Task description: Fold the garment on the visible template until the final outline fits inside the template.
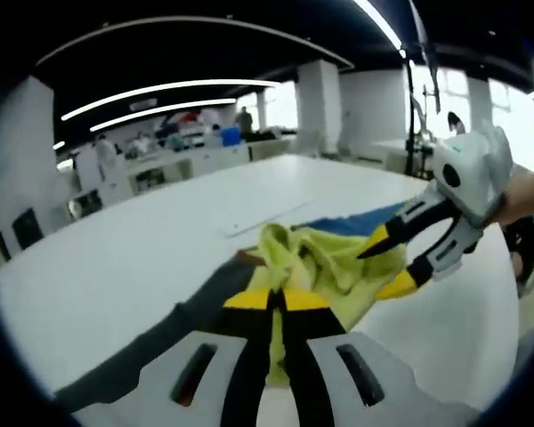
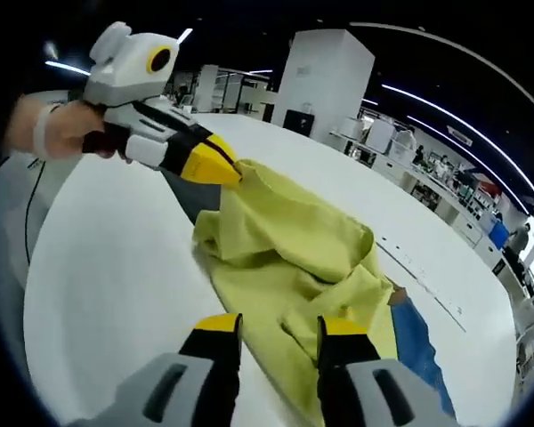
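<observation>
Yellow fabric is what both views come down to, a bunched-up garment point(image 2: 285, 258) sitting in a heap on the white table point(image 2: 107, 267). Nearest the right gripper view, the right gripper point(image 2: 276, 334) has its jaws apart, low over the near edge of the cloth with some of it between the tips, but I can't tell if it's touching. In the left gripper view, the left gripper point(image 1: 280, 301) has its jaws together, clamped on a yellow fold right at the tips.

A bit further out, the right gripper view shows the left one biting a raised corner of the garment, held by a hand point(image 2: 58, 133) coming in from the side, wrist roughly level with the table. From the left gripper view the right gripper comes in from the right, angled down toward the heap, jaws spread.

Beyond the heap there's a blue piece point(image 2: 423, 351) poking out from under the yellow, and a dark grey patch point(image 1: 173, 334) on the table, which might be the template, not sure.

My read: this is early, still the spread-out stage, nothing folded flat yet. Next move probably needs the right one to close on an edge, then both pull apart to flatten it.

Far back is just an open room with pillars and strip lights.
</observation>
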`<state>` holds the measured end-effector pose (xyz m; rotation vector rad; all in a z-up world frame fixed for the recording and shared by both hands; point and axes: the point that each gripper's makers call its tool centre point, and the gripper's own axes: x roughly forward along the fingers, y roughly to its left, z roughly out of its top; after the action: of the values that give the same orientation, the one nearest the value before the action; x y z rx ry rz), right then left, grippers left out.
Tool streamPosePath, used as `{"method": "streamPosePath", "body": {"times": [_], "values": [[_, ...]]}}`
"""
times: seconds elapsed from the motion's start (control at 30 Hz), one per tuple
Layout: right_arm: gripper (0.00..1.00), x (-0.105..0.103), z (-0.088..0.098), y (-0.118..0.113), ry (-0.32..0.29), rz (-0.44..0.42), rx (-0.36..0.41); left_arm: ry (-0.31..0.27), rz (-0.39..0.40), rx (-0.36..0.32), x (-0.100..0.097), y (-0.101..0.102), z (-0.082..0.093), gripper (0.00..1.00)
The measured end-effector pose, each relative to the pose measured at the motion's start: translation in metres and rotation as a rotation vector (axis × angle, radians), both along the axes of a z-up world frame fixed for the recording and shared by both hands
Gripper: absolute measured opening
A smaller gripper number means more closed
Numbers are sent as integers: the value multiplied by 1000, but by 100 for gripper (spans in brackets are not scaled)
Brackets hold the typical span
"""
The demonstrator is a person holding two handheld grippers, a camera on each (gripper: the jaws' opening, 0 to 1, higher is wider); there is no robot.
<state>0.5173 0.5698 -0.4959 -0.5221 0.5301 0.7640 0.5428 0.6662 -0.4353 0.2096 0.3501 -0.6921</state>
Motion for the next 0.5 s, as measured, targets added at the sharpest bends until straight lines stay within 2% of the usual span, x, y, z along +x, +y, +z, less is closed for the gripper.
{"method": "streamPosePath", "body": {"times": [0.17, 0.3, 0.4, 0.5], "values": [[23, 7, -8, 0, -12, -16, -46, 1, -1, -8, -1, -1, 1, 0], [20, 13, -16, 0, -33, -27, -87, 4, 1, -12, -1, -2, 1, 0], [17, 18, -20, -4, -72, -7, -173, 5, 2, -15, -1, -2, 1, 0], [19, 16, -25, 0, -54, 6, -162, 9, 5, -20, -1, -2, 1, 0]]}}
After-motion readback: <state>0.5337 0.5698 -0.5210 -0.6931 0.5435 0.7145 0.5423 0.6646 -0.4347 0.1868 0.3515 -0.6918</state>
